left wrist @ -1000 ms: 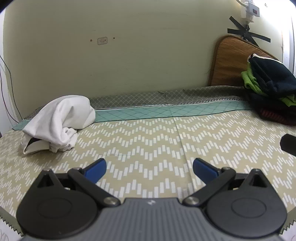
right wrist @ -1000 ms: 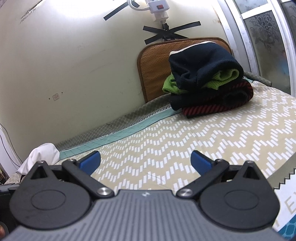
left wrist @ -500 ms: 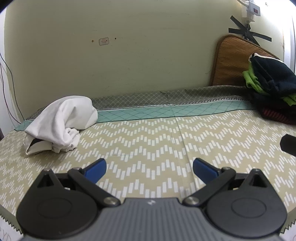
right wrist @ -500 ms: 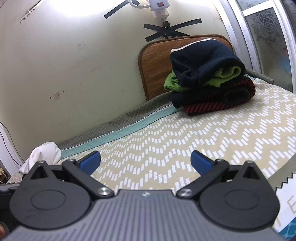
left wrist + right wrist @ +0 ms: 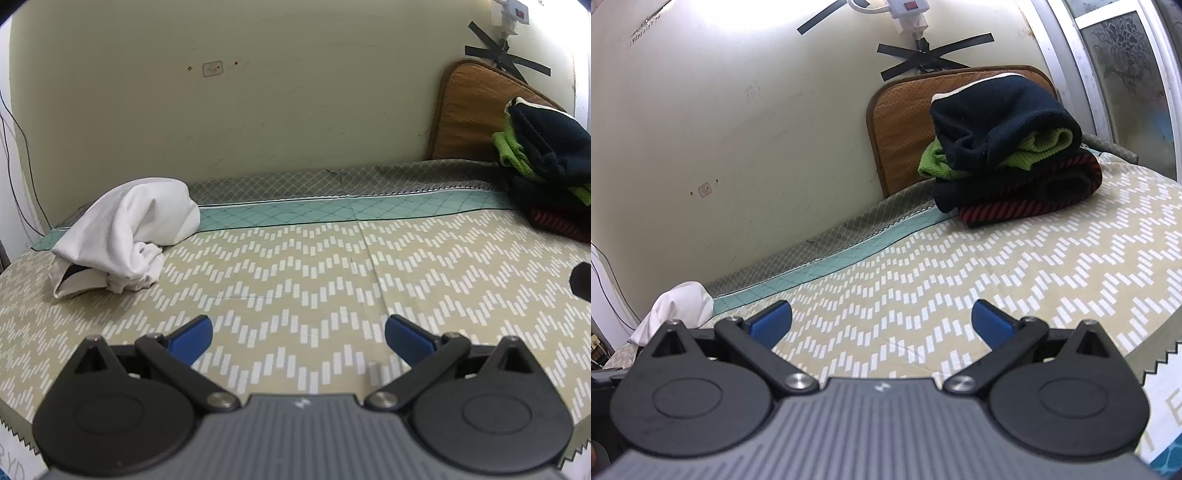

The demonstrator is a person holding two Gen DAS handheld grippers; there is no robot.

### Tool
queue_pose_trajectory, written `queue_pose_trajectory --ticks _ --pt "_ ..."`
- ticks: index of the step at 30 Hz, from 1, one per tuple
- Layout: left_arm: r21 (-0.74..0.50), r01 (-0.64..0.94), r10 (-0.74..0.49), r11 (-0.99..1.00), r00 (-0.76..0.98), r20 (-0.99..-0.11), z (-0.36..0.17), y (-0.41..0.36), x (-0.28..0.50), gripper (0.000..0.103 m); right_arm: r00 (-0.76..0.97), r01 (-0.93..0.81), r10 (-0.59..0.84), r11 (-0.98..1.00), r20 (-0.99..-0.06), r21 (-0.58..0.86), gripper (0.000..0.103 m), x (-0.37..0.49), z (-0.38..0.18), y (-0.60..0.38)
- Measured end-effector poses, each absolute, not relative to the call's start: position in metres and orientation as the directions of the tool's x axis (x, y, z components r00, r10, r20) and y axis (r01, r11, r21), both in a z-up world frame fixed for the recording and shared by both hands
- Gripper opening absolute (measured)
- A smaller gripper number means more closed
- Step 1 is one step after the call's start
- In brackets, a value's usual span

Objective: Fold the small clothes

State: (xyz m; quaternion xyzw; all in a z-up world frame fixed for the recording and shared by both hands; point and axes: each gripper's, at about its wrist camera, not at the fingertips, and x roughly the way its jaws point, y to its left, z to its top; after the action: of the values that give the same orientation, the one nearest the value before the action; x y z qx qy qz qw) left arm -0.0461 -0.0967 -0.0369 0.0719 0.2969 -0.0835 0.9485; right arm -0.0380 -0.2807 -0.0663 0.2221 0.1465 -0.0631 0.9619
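A crumpled white garment (image 5: 125, 232) lies at the far left of the chevron-patterned surface (image 5: 295, 280); it also shows small at the left in the right wrist view (image 5: 679, 310). A pile of dark navy, green and red-striped clothes (image 5: 1008, 155) sits at the far right, also in the left wrist view (image 5: 546, 166). My left gripper (image 5: 298, 332) is open and empty, low over the near middle. My right gripper (image 5: 882, 317) is open and empty, well short of the pile.
A brown cushion (image 5: 901, 129) leans on the wall behind the pile. A teal and grey band (image 5: 332, 210) runs along the wall. A window frame (image 5: 1108, 74) stands at the right. The surface's zigzag edge (image 5: 1160, 362) is near right.
Both views have shifted slightly; the white garment and the clothes pile sit a little further right in frame. Both grippers stay open and empty.
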Motion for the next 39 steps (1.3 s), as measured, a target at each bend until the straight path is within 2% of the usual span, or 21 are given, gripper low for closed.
queue_pose_trajectory --ticks 8,14,39 --pt "0.142 0.180 -0.067 0.973 0.815 -0.576 -0.0382 -0.1017 -0.0476 0.103 0.950 0.186 -0.056 0.892 -0.308 0.411 0.103 -0.0381 -0.0665 -0.2805" --pt "0.131 0.199 -0.082 0.971 0.795 -0.601 -0.0385 -0.1000 -0.0453 0.103 0.950 0.186 -0.056 0.891 -0.306 0.415 0.103 -0.0389 -0.0665 -0.2807" --pt "0.167 0.220 -0.078 0.961 0.798 -0.598 -0.0398 -0.1028 -0.0465 0.103 0.950 0.186 -0.055 0.890 -0.306 0.416 0.103 -0.0386 -0.0668 -0.2811"
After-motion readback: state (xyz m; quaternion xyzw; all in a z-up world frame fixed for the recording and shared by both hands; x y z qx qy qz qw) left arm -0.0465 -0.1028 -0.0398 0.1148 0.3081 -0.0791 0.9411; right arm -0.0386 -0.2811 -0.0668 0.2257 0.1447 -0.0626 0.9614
